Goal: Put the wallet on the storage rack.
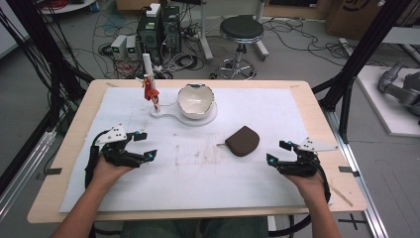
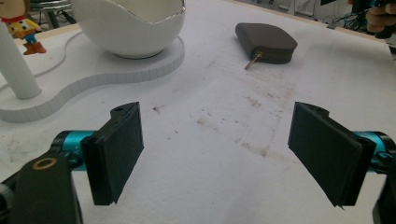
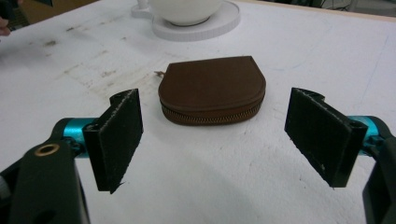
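The brown zip pouch [image 3: 212, 90] lies flat on the desk [image 1: 307, 99], at 12 o'clock of the right claw [image 3: 224, 140], whose 2 jaws stand wide apart, probably lined up to straddle it; the left claw [image 2: 219, 149], equally spread, hangs idle at 9 o'clock.

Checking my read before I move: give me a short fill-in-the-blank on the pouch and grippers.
1. The brown pouch lies nearer the ____ gripper.
2. The right gripper has its jaws ____.
3. The left gripper grips ____.
4. The white bowl sits on a white ____.

Missing words: right; open; nothing; base
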`<state>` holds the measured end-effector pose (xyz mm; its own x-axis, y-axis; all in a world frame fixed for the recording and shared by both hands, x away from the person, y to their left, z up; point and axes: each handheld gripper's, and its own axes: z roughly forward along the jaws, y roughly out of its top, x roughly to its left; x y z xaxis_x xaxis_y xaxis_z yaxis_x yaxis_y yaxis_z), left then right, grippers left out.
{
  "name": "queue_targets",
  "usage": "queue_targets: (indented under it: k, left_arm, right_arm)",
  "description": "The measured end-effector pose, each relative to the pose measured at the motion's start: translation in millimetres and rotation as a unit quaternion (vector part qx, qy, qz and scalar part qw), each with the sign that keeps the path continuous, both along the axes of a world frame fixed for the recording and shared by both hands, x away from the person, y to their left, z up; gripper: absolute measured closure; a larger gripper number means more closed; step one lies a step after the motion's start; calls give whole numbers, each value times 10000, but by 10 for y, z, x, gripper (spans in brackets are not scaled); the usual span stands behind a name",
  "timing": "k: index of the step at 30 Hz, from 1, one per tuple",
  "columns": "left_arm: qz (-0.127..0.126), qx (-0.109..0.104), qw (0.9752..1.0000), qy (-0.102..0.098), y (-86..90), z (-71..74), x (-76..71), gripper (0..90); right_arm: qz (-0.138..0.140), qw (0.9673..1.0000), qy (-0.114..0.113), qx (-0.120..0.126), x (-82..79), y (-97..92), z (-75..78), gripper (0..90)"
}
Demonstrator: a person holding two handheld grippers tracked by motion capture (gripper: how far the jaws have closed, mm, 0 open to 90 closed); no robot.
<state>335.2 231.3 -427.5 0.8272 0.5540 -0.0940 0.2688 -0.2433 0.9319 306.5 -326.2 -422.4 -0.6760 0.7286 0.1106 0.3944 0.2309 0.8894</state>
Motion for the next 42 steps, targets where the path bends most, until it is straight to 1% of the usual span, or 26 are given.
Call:
queue_targets:
  k: [4,6,9,13,14,16,20,23,24,25,26,27,28,31,34,35,36,37,39,41,42]
  left_arm:
    - [-103,-119,9999,25,-115,7,43,180]
    - [-161,-198,9997,59,-201,4,89,180]
    - [-270,-250,9993,91,-332,8,144,180]
    - [-431,-310,9986,36,-500,16,190,180]
    - [-485,-299,9984,53,-551,1,209,180]
    - [-576,-211,9980,133,-640,-23,239,180]
    - [-680,-145,9975,153,-793,-20,298,180]
    - [-779,-107,9968,165,-920,-8,349,180]
    - [-766,-153,9969,140,-955,-13,362,180]
    - [-776,-191,9967,163,-990,-23,377,180]
    - [-805,-119,9965,198,-1032,-31,395,179]
    - [-838,-44,9963,188,-1077,-38,405,180]
    - [-863,-25,9961,184,-1109,-41,412,180]
    - [-964,9,9951,203,-1227,-48,439,180]
    - [-1041,60,9941,309,-1325,-73,492,180]
    - [-1075,90,9937,319,-1365,-75,517,180]
    - [-1079,76,9937,308,-1386,-76,526,180]
    - [-1129,118,9929,346,-1424,-71,549,180]
    - [-1166,112,9926,325,-1480,-72,569,180]
    - [-1207,146,9918,383,-1526,-86,585,180]
    - [-1239,203,9913,403,-1557,-97,594,180]
  right_arm:
    - [-3,10000,32,39,-43,-48,-20,195]
    - [-12,10000,0,43,-79,-88,-32,195]
    - [-80,9999,42,84,-123,-150,-58,195]
    - [-120,9999,26,107,-166,-188,-54,195]
    - [-119,9999,37,116,-178,-188,-50,195]
    - [-104,9999,23,90,-198,-185,-46,195]
    - [-43,10000,29,39,-222,-188,-53,195]
    - [-64,10000,37,29,-236,-203,-60,195]
    - [-68,10000,44,29,-240,-211,-62,195]
    - [-64,10000,43,33,-241,-217,-62,195]
    - [-81,10000,32,47,-242,-222,-61,195]
    - [-87,9999,41,65,-241,-226,-58,195]
    - [-84,9999,32,77,-237,-227,-57,195]
    - [-69,9999,40,107,-230,-223,-52,196]
    - [-32,10000,37,83,-221,-203,-52,195]
    - [-34,10000,36,72,-219,-199,-53,196]
    - [-22,10000,66,69,-219,-192,-56,195]
    - [-9,10000,48,59,-216,-191,-59,195]
    - [10,10000,54,71,-214,-191,-60,195]
    - [4,10000,55,71,-212,-195,-59,196]
    - [-4,10000,55,78,-210,-198,-59,196]
